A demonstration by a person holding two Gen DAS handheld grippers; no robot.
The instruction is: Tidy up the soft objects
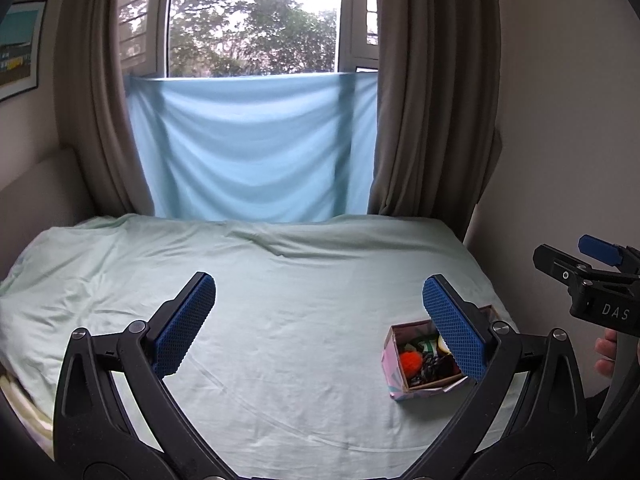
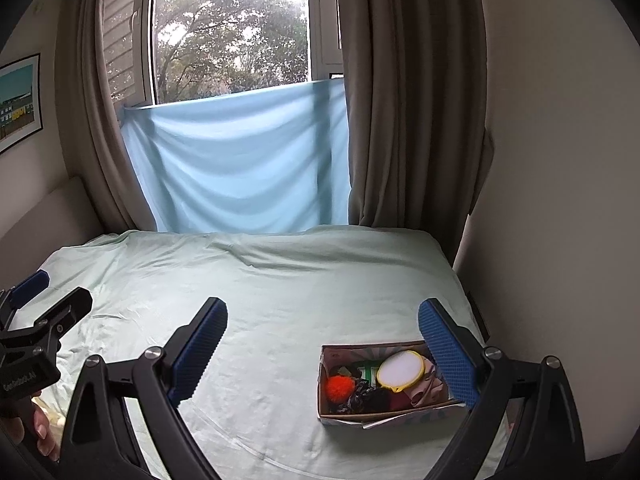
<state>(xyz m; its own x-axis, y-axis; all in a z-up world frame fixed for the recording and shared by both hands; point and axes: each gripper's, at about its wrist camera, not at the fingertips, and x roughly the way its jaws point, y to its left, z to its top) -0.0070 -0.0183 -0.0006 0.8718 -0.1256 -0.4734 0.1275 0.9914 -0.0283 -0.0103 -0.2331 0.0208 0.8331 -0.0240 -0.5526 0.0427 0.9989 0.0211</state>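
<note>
A small cardboard box [image 2: 340, 412] with a pastel patterned outside [image 1: 394, 364] lies on the bed at the right. Inside it are an orange pompom [image 2: 339, 387], a round white pad with a yellow rim [image 2: 400, 369], dark crumpled pieces [image 2: 362, 394] and pinkish cloth [image 2: 428, 384]. My left gripper [image 1: 320, 326] hovers open over the bed, its right finger overlapping the box's right end. My right gripper [image 2: 322, 354] is open too, with the box partly behind its right finger [image 2: 450, 354]. Neither holds anything.
The bed is covered by a pale green sheet [image 1: 280, 292]. A light blue cloth [image 1: 248, 148] hangs below the window, between brown curtains [image 1: 424, 100]. A wall [image 2: 560, 200] runs close along the bed's right side. A framed picture [image 2: 20, 100] hangs at left.
</note>
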